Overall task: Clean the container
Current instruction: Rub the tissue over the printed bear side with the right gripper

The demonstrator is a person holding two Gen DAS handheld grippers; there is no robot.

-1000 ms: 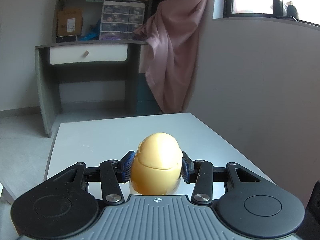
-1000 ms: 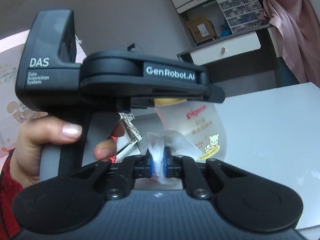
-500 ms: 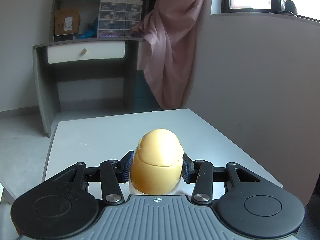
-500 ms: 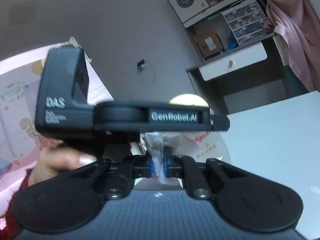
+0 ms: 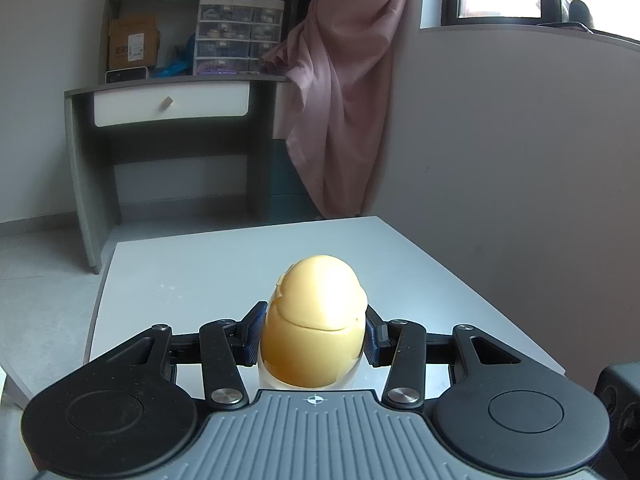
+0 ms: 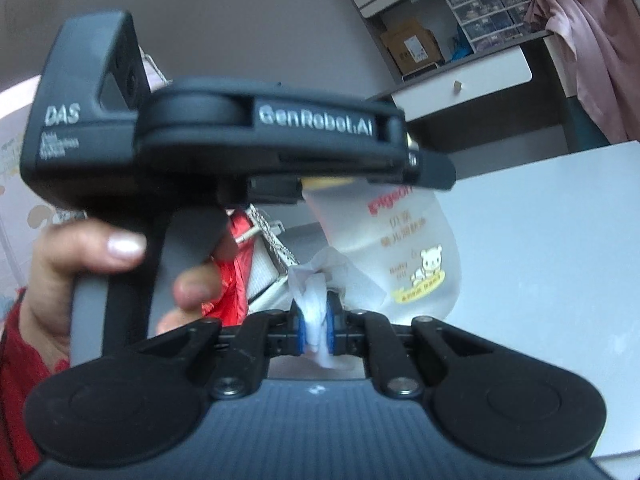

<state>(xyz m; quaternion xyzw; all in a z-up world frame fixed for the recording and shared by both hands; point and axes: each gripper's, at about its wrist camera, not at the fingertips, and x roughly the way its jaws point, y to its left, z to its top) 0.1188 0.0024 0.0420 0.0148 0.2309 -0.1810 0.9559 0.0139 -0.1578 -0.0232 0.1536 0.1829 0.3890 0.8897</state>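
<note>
Right fingers (image 6: 316,322) are pinched closed on a wad of white tissue (image 6: 316,304), which sticks up and out toward 12 o'clock in the right wrist view. The bottle (image 6: 394,248), a frosted baby bottle w/ red lettering and a bear print, sits just beyond the tissue at about 1 o'clock; tissue edge looks to be touching its lower side, though contact can't be confirmed. The bottle stands upright, long axis running 6 to 12, bottom end nearest the tissue.

Left fingers (image 5: 314,336) are clamped on that bottle's yellow cap (image 5: 316,320) from 9 and 3 o'clock, holding it above the pale tabletop (image 5: 420,264). In the right view the left gripper body (image 6: 224,136) crosses over the bottle's top at 11 o'clock, w/ the person's hand (image 6: 80,256) at 9 o'clock.

Judgement: right hand is the wiper; next stroke likely runs along the bottle's side, 6 toward 12.
</note>
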